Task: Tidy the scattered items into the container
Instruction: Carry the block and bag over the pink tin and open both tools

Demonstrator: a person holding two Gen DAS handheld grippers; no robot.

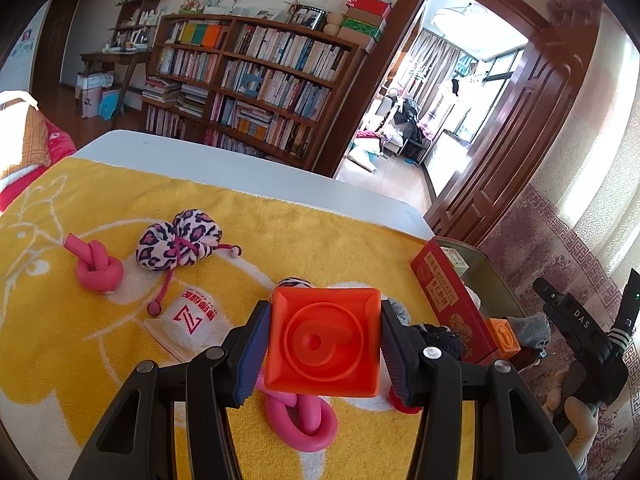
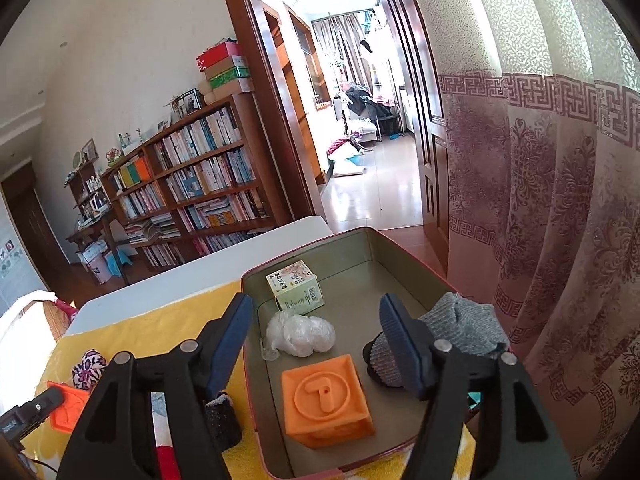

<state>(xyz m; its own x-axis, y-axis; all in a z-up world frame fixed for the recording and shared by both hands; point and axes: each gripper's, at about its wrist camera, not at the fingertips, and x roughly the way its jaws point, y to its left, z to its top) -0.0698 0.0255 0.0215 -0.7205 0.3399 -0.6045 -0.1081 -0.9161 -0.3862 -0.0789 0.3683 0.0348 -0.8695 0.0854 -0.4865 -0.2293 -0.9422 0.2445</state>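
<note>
Bookshelves point(image 1: 248, 80) and an open doorway point(image 1: 440, 92) fill the room behind us, and nearer lies the white worktop point(image 1: 224, 164) under a yellow towel point(image 1: 100, 320) that carries what remains to tidy. At the towel's right edge stands the container point(image 2: 384, 248), a shallow tin with a red outer wall, already holding a small carton point(image 2: 296, 288), a crumpled plastic bag point(image 2: 300, 334), an orange block point(image 2: 326, 398) and a grey sock point(image 2: 460, 324) draped at its right rim. We judge ourselves midway through: our right gripper point(image 2: 320, 344) hangs over the tin with its jaws apart and nothing between the pads, the orange block lying free below them. Our left gripper point(image 1: 322, 340) is clamped narrowly on a red-orange block point(image 1: 324, 340), carried above the towel. Next this block must travel rightward over the tin's near wall, once the right gripper clears the way, and be let go over bare floor. Left on the towel are a leopard-print pouch point(image 1: 176, 244), a pink knot point(image 1: 98, 266), a second pink knot point(image 1: 300, 420) and a white rolled cloth point(image 1: 192, 320).
</note>
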